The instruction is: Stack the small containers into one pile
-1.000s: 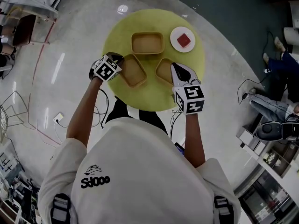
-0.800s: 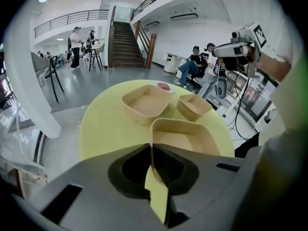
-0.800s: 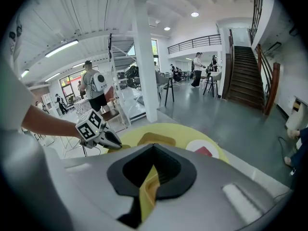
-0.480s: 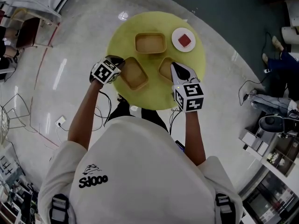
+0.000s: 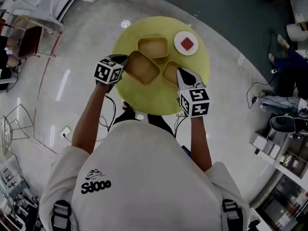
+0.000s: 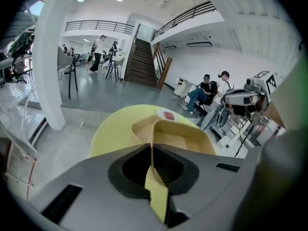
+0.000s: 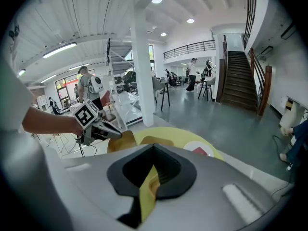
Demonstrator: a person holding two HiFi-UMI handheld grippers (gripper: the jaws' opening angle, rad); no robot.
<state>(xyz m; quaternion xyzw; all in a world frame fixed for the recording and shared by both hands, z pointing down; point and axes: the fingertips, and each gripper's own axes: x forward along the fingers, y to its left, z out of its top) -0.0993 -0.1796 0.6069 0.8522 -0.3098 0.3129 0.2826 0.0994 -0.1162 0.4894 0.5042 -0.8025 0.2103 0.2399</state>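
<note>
The person's white shirt (image 5: 144, 170) reads "Sdooo".

Three containers (image 5: 142, 67), one plate (image 5: 177, 43), one table (image 5: 144, 96).

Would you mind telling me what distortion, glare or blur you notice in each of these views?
Head view: fisheye bends the glossy floor, which carries glare spots; the yellow table is sharp. Left gripper view: black rounded corners, a bowed pillar, and the pinched container blurs near the lens. Right gripper view: same vignette, glaring ceiling lights, sharp background.
</note>
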